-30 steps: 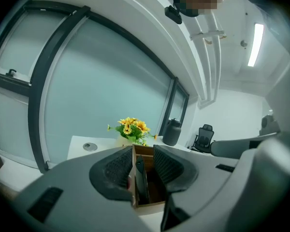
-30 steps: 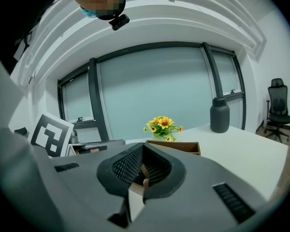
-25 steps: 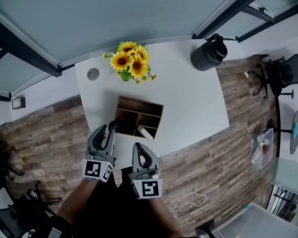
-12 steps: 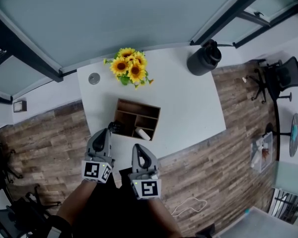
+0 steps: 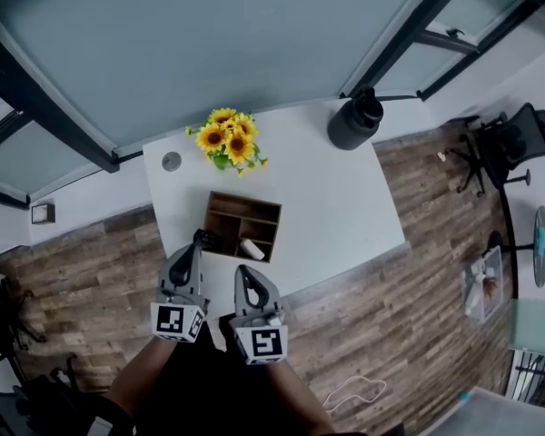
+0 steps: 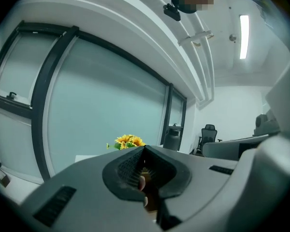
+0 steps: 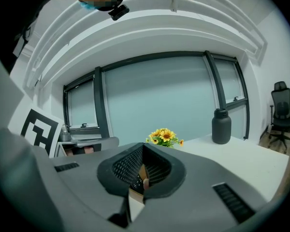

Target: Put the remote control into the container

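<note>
Jaws of the left gripper (image 5: pixel 190 254) have just closed with nothing between them; the right gripper's (image 5: pixel 244 275) jaws are shut too. The dark remote control (image 5: pixel 206 240) sits at the near left corner of the container (image 5: pixel 247 198). A slow, straight retreat should avoid nudging it.

A: State of the left gripper (image 5: pixel 191 251)?
B: Its jaws have just been closing. The tips now meet, with nothing between them.
A: And the right gripper (image 5: pixel 244 272)?
B: Jaws together too, empty.
A: Pose?
B: Side by side, close but not touching, both pointing away from the body, roughly level. Left tips sit slightly further out. The left forearm (image 5: pixel 141 371) and right forearm (image 5: pixel 289 396) angle in toward the grippers from the bottom of the head view.
</note>
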